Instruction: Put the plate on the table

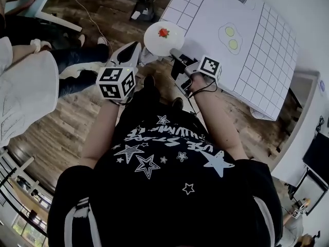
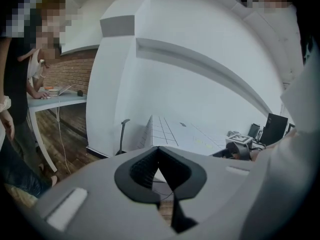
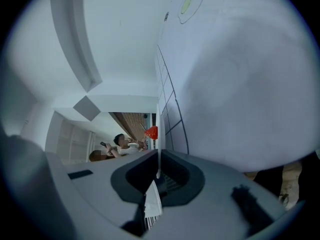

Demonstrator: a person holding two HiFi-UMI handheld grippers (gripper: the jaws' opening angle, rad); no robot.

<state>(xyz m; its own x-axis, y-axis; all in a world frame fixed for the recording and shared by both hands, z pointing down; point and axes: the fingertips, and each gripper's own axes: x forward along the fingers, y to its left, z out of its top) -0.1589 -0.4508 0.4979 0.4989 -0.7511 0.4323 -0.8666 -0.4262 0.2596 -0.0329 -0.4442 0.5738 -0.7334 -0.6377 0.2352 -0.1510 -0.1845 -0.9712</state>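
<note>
A round white plate [image 1: 162, 38] with a small red item [image 1: 163, 33] on it hangs over the wooden floor, just short of the table's near corner. My right gripper [image 1: 176, 53] is shut on the plate's near rim. In the right gripper view the plate [image 3: 158, 129] shows edge-on between the jaws, with the red item [image 3: 152, 132] beside it. The table [image 1: 257, 60] carries a white gridded sheet with two yellow-green circles [image 1: 230, 37]. My left gripper [image 1: 131, 52] is held beside the plate, to its left, shut with nothing in it [image 2: 159, 150].
People [image 1: 31, 81] stand on the wooden floor [image 1: 67, 133] at the left, near a white desk [image 1: 49, 4]. A stand's base [image 1: 146, 12] sits by the table's far-left side. Monitors [image 1: 316, 158] stand at the right.
</note>
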